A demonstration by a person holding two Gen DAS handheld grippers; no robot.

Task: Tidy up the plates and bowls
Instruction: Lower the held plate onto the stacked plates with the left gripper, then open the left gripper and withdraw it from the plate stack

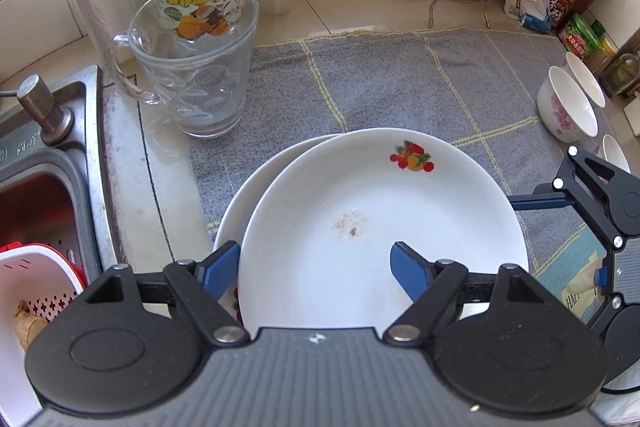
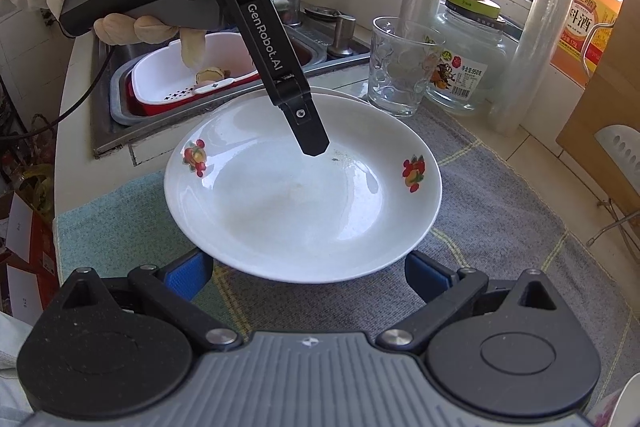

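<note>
We judge the plate-stacking step nearly done: the top plate (image 1: 380,227) lies offset on a lower plate (image 1: 256,195), straddled by our left tool (image 1: 316,267), whose pads stand slackened off its rim, gripping nothing. Our right tool (image 2: 308,275) waits open at the near rim. Next, lift clear and fetch bowls. We count two plates and three bowls (image 1: 566,107) beyond the right tool.

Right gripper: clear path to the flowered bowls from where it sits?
Probably yes. The right gripper sits open at the near rim of the top plate, holding nothing, and in the left wrist view only bare towel lies before the bowls.
</note>
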